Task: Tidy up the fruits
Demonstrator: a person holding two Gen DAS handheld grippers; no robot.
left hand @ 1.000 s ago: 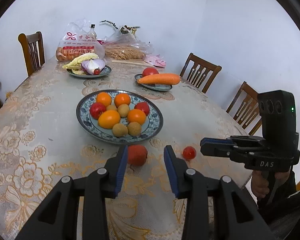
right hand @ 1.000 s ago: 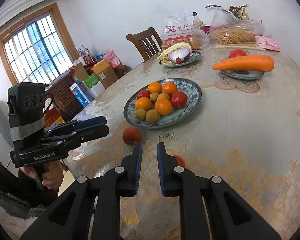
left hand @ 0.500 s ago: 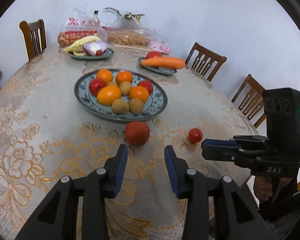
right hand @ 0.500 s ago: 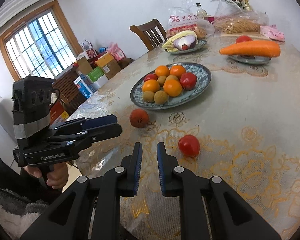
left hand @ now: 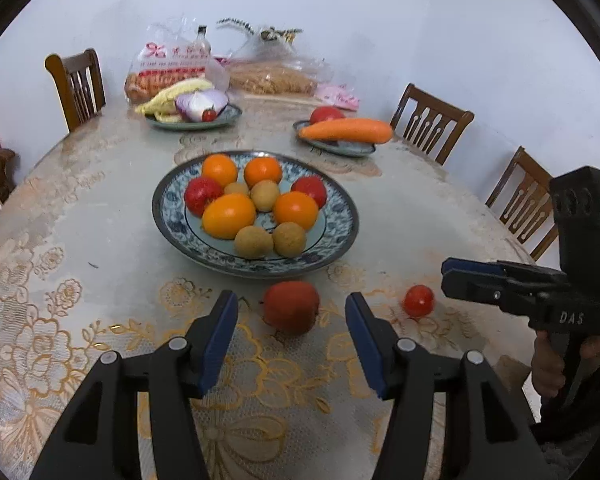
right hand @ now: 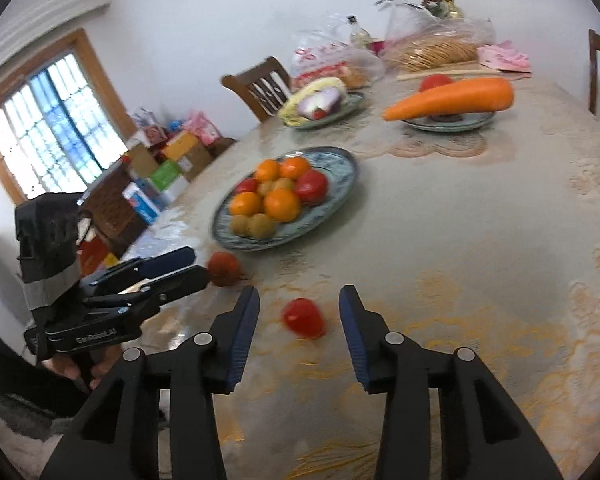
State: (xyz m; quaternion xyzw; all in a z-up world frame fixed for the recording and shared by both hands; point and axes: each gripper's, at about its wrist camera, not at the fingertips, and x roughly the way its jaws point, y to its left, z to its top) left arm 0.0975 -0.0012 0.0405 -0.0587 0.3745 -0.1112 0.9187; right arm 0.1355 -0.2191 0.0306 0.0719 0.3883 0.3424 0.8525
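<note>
- The oval counter (left hand: 80,208) in front of you wears a cream lace cloth with gold flowers, and brown wooden chairs stand around it.
- The big blue-patterned ceramic plate (left hand: 340,216) sits mid-counter, heaped with oranges, red fruits and small brown round fruits.
- Behind it, a long orange carrot (left hand: 346,130) lies across a small plate, and another plate holds pale and purple vegetables (left hand: 188,98).
- Your left claw (left hand: 292,314) is released; its blue-padded jaws have just been opening and now stand to either side of the dull red round fruit (left hand: 291,307), pads clear of it. That fruit rests on the cloth just in front of the big plate's near rim.
- Your right claw (right hand: 299,318) is released too; its jaws have just been opening around the small glossy red tomato (right hand: 303,317), without touching it. The tomato lies on the cloth, near the red fruit and to its right in the left wrist view.
</note>
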